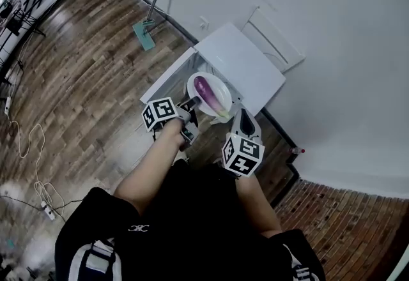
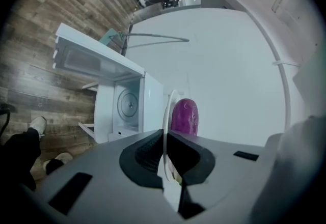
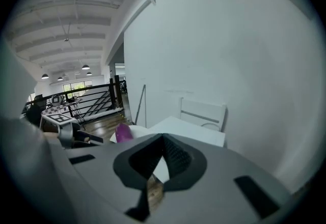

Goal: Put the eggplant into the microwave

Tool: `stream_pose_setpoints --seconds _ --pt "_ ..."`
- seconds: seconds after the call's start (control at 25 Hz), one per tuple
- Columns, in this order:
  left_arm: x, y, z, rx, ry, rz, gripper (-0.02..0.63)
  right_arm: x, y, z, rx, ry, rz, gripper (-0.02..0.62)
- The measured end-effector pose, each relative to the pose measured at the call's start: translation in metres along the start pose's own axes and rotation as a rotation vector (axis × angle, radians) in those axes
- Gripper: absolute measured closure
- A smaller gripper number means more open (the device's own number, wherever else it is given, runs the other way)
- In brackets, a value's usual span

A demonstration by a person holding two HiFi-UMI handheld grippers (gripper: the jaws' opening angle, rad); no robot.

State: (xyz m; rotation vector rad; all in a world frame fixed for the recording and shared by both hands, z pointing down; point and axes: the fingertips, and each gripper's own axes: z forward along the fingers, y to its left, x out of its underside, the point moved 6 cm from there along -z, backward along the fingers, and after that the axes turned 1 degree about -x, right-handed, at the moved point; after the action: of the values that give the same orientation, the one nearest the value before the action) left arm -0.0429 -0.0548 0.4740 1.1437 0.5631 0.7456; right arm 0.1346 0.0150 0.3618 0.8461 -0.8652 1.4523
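Findings, head view, left to right:

1. Cables [image 1: 29,145] lie loose on the wood floor at 9 o'clock. A mop [image 1: 144,35] leans on the wall at 11 o'clock.
2. The microwave [image 1: 239,66] stands on the floor by the wall, its door [image 1: 167,78] swung open toward 10 o'clock. The left gripper view shows the turntable [image 2: 127,103] in the cavity.
3. The plate [image 1: 222,89] is held in front of the opening and carries the eggplant [image 1: 208,93]. Its long axis runs 11 to 5 o'clock, rounded purple end toward the microwave, pale stem end toward the person.
4. The left gripper [image 1: 190,107] is clamped on the plate rim at 8 o'clock.
5. The right gripper [image 1: 231,117] sits at the plate's 5 o'clock edge, jaw tips drawn together; contact with the plate cannot be confirmed.
6. A white chair [image 1: 271,37] stands behind the microwave at 1 o'clock.
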Motion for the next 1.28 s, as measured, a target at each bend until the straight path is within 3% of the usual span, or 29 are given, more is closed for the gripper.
stream_pose_setpoints --seconds 0.2,0.4,0.72,1.0,1.28 --pt "0.001 0.024 0.005 -0.024 -0.043 -0.023 0.591 0.006 0.001 0.027 -0.076 0.041 -0.029 0.583" --pt "0.003 0.046 0.018 -0.023 -0.106 -0.030 0.591 0.013 -0.003 0.054 -0.163 0.010 -0.049 0.583" --pt "-0.001 0.116 0.080 -0.044 -0.161 -0.085 0.591 0.058 -0.007 0.123 -0.268 0.073 -0.120 0.583" --pt "-0.029 0.186 0.135 -0.019 -0.192 -0.102 0.591 0.119 0.000 0.176 -0.280 0.108 -0.160 0.583" --pt "-0.051 0.234 0.183 0.001 -0.186 -0.063 0.591 0.172 -0.012 0.210 -0.278 0.164 -0.141 0.583"
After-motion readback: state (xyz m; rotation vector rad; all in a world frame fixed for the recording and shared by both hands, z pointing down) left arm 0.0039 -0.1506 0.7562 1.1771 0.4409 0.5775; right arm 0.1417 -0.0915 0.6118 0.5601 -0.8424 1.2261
